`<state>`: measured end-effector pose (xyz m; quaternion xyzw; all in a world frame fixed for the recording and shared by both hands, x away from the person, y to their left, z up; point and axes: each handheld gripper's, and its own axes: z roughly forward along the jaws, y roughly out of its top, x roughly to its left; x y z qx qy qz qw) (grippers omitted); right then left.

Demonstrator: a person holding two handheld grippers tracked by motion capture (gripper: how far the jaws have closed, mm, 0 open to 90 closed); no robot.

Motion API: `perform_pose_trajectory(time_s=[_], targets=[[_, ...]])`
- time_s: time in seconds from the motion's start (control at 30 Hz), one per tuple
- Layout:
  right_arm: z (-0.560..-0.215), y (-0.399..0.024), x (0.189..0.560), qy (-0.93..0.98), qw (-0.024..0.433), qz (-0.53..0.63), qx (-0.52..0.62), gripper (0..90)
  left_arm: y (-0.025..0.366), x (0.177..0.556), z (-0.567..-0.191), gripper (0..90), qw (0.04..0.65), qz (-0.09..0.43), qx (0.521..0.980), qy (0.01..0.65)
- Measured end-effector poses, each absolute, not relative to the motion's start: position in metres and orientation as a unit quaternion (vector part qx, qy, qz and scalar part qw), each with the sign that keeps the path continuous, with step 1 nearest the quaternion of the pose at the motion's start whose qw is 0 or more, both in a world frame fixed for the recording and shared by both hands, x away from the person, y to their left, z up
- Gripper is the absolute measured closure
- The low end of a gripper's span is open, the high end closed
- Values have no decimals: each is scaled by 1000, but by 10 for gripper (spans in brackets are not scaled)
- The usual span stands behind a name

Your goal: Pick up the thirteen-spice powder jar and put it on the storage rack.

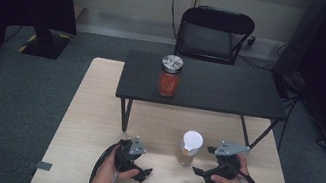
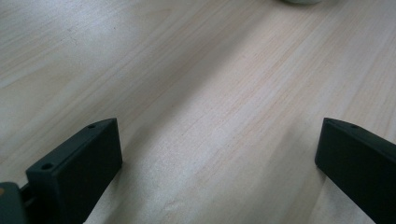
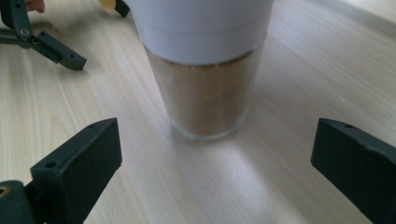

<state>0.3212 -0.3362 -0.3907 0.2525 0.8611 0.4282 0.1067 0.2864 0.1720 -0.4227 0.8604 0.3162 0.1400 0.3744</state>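
We've got the right gripper (image 1: 205, 161) sitting just beside the white-lidded jar (image 1: 190, 148) on the light wood table (image 1: 92, 109) – jaws spread wide, nothing between them. In the right gripper view the jar (image 3: 208, 88) stands upright straight ahead, brownish stuff inside under the white lid, not touching either jaw. The left gripper (image 1: 144, 165) is off to the jar's left, near but apart from it, jaws also wide open over bare wood – you can see it in the right gripper view too (image 3: 51, 44). Further back there's a small black table (image 1: 232, 91) standing on the wooden one, with a red-filled jar (image 1: 170, 76) with a metal lid on top, well apart from both grippers
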Motion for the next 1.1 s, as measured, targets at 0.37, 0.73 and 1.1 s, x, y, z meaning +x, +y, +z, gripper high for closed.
perform_pose_trajectory(time_s=[0.37, 0.73, 1.1], targets=[[-393, -321, 330, 851, 105, 451, 249, 9, 172, 286, -423, 0, 374, 140, 860, 316], [-405, -312, 338, 836, 102, 477, 251, 100, 172, 286, -423, 0, 374, 140, 860, 316], [-412, -310, 339, 824, 108, 499, 244, 206, 172, 286, -423, 0, 374, 140, 860, 316]])
